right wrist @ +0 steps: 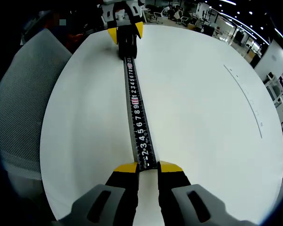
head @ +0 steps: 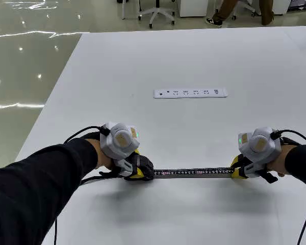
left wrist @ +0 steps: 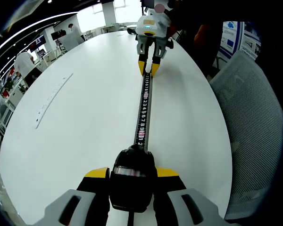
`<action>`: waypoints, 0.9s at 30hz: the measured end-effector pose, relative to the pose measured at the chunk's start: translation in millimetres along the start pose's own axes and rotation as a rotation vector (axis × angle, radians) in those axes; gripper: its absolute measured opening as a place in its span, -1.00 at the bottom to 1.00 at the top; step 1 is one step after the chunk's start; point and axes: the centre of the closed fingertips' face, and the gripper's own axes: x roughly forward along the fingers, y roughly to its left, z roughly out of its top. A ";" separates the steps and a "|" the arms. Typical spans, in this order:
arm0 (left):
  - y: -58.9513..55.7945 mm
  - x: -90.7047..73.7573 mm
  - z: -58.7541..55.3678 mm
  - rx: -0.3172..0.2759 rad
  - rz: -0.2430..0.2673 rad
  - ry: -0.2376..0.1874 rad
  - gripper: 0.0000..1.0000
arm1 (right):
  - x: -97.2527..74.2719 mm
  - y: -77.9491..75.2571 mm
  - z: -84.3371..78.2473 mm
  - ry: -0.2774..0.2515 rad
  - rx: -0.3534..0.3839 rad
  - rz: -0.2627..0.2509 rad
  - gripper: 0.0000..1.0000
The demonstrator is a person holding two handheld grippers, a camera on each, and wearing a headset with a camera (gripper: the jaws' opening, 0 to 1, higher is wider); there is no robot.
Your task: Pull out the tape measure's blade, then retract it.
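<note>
Now my left tool is clamped on the case, and my right tool is closed on the tip of the blade. The blade runs flat and straight along the bench between them, near its front edge. I judge the pull-out about done, with retraction next. To do that well, I should hold the case square and walk the right tool toward it along the blade's own line. Going low, level and slow should let the spring draw the blade in without a twist, kink or snap-back.
</note>
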 end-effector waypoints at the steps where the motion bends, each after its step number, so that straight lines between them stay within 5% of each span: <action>1: 0.3 -0.5 0.4 0.004 0.018 -0.010 -0.36 | 0.3 -3.5 -1.1 0.005 -0.001 -0.005 -0.78; 4: 8.5 -6.5 1.3 -0.020 0.150 -0.077 -0.27 | -0.8 -6.5 -1.2 0.006 -0.014 -0.040 -0.76; 5: 15.3 -11.6 -1.9 -0.077 0.218 -0.098 -0.17 | -0.7 -12.1 -2.6 -0.014 0.045 -0.071 -0.75; 7: 18.7 -20.4 -7.7 -0.190 0.260 -0.131 0.03 | -0.4 -13.1 -1.4 -0.061 0.122 -0.101 -0.70; 10: 21.8 -42.0 -25.1 -0.414 0.298 -0.217 0.40 | -6.5 -7.7 1.2 -0.134 0.157 -0.149 -0.34; 12: 23.6 -55.8 -41.8 -0.547 0.334 -0.257 0.89 | -15.1 -1.9 7.1 -0.229 0.258 -0.146 -0.18; 13: 21.0 -63.6 -52.6 -0.594 0.336 -0.252 0.96 | -22.0 0.6 9.8 -0.257 0.290 -0.167 -0.10; 17: 21.5 -96.1 -77.8 -0.785 0.402 -0.395 1.00 | -45.5 -0.9 -5.8 -0.272 0.339 -0.289 0.09; 19: 17.2 -112.9 -87.8 -0.777 0.465 -0.436 1.00 | -56.2 6.7 -12.6 -0.297 0.412 -0.302 0.14; 22: -12.7 -124.1 -95.2 -0.768 0.462 -0.424 1.00 | -74.7 20.6 -23.2 -0.306 0.422 -0.341 0.24; 27: -41.0 -139.1 -103.0 -0.738 0.505 -0.416 1.00 | -97.4 40.3 -32.9 -0.341 0.472 -0.401 0.42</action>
